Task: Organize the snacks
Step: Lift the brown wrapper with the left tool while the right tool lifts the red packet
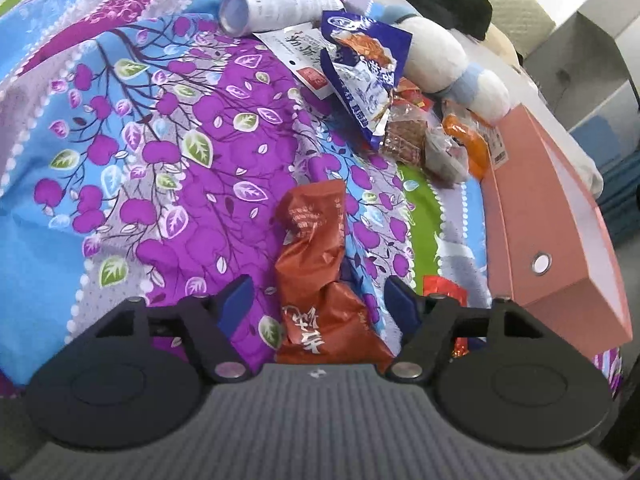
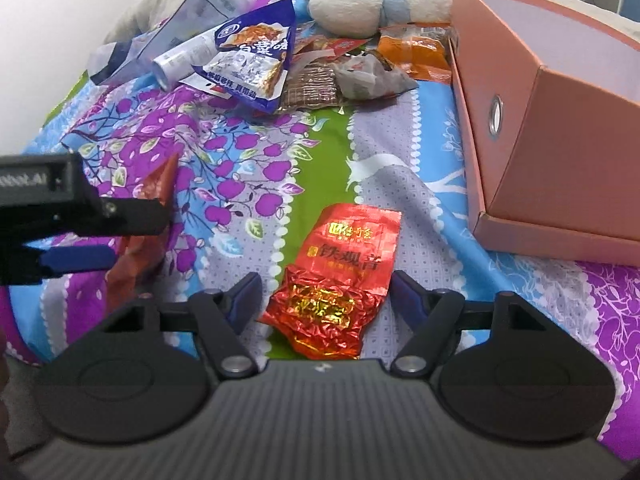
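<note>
Spread wide above a floral bedspread (image 2: pixel 248 152), the right claw (image 2: pixel 325 294) hovered over a crumpled red foil packet (image 2: pixel 340 276) printed with gold characters, the packet lying flat between its blue-padded fingers (image 2: pixel 404 294) and untouched by either. Its long axis ran away from the claw, roughly in line with the fingers, so a straight descent and squeeze across its narrow width looked the likely move. To the packet's right, near the bedspread's edge, an open pink box (image 2: pixel 540 132) sat well apart, the probable destination. The left claw (image 1: pixel 318 300), equally spread, straddled a twisted orange-brown snack bag (image 1: pixel 316 264) whose length also pointed forward between its fingers (image 1: pixel 236 300); that bag appeared wrinkled and pinched at the waist. Each claw was nearest its own packet, though the right stood closer to the box. Farther up the bed lay a heap of other snacks, among them a blue-and-white bag (image 2: pixel 252 68), beside a white tube (image 1: pixel 276 8) and a plush toy (image 2: pixel 348 8).
</note>
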The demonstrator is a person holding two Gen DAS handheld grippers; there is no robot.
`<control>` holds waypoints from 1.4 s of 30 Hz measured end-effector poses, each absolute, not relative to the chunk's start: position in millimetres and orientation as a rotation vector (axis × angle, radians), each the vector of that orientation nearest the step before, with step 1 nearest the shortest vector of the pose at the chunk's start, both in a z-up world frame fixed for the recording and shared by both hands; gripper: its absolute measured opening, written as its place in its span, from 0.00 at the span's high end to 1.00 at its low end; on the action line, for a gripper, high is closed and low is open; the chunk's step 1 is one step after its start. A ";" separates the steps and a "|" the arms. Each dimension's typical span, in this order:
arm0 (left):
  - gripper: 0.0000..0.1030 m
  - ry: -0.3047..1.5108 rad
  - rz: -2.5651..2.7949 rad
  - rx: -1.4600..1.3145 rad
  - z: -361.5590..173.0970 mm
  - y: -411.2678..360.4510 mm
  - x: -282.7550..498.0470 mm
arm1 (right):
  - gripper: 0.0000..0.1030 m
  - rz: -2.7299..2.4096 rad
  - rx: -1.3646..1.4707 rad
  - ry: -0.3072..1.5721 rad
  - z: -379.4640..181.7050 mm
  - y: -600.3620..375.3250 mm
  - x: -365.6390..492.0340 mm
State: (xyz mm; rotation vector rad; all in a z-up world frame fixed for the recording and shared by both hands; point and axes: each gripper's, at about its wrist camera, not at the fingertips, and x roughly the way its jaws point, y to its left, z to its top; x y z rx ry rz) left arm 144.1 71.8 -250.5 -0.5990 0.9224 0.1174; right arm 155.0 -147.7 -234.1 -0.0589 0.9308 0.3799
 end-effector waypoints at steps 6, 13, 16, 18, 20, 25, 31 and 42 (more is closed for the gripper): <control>0.43 0.936 0.099 -0.485 -254.6 61.1 150.3 | 0.40 0.372 -0.045 0.947 -230.4 -149.8 157.1; 0.51 0.908 0.087 -0.472 -248.3 54.8 138.9 | 0.43 0.377 -0.039 0.980 -225.3 -148.3 158.3; 0.51 0.896 0.078 -0.508 -244.4 56.3 131.4 | 0.44 0.375 -0.023 0.982 -217.4 -149.3 159.2; 0.51 0.891 0.072 -0.518 -241.3 56.3 126.8 | 0.44 0.384 -0.020 0.982 -213.2 -149.5 159.3; 0.51 0.889 0.060 -0.526 -236.0 56.4 123.2 | 0.44 0.386 -0.024 0.982 -209.2 -149.1 159.0; 0.51 0.876 0.016 -0.515 -220.5 55.4 118.5 | 0.44 0.377 0.008 0.971 -196.1 -150.7 155.8; 0.51 0.825 -0.017 -0.520 -197.9 59.2 117.0 | 0.45 0.384 0.054 0.942 -177.8 -154.3 151.9; 0.51 0.733 -0.077 -0.472 -146.7 49.9 109.7 | 0.45 0.417 0.072 0.834 -127.1 -167.4 139.3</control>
